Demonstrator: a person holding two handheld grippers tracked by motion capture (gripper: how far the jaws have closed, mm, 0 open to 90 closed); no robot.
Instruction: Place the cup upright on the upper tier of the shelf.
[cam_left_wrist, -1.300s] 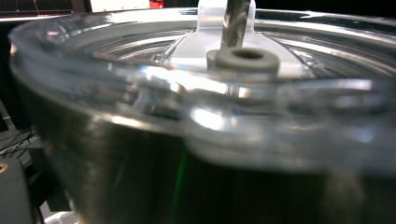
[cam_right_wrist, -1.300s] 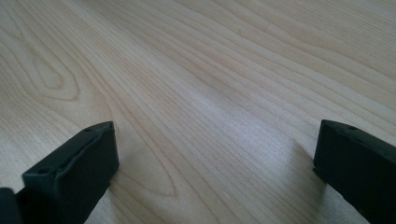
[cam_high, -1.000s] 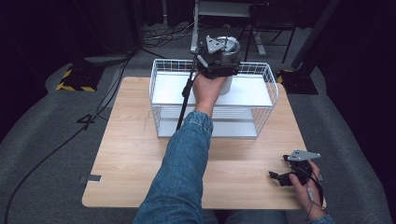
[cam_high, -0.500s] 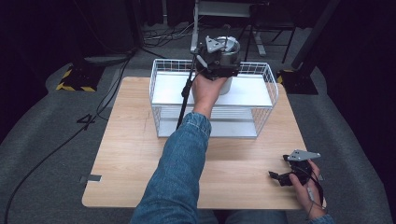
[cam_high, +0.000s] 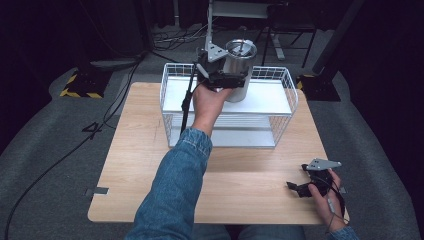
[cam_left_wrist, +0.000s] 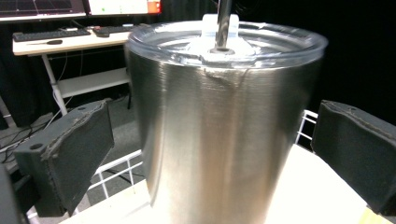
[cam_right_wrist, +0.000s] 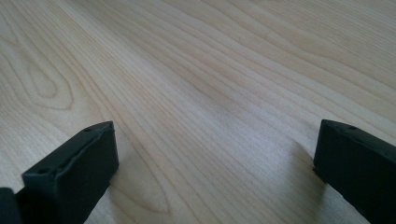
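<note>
Left hand-held gripper (cam_left_wrist: 219, 154) spread around tumbler (cam_left_wrist: 224, 130), base cut off; right hand-held gripper (cam_right_wrist: 215, 172) spread over table (cam_right_wrist: 210, 70).

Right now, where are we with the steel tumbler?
Done: steel tumbler stands on the wire rack's top shelf. In hand: left gripper straddles it, jaws open with gaps either side. Left: closing or backing off, can't tell which. Right gripper idles open on the table.
</note>
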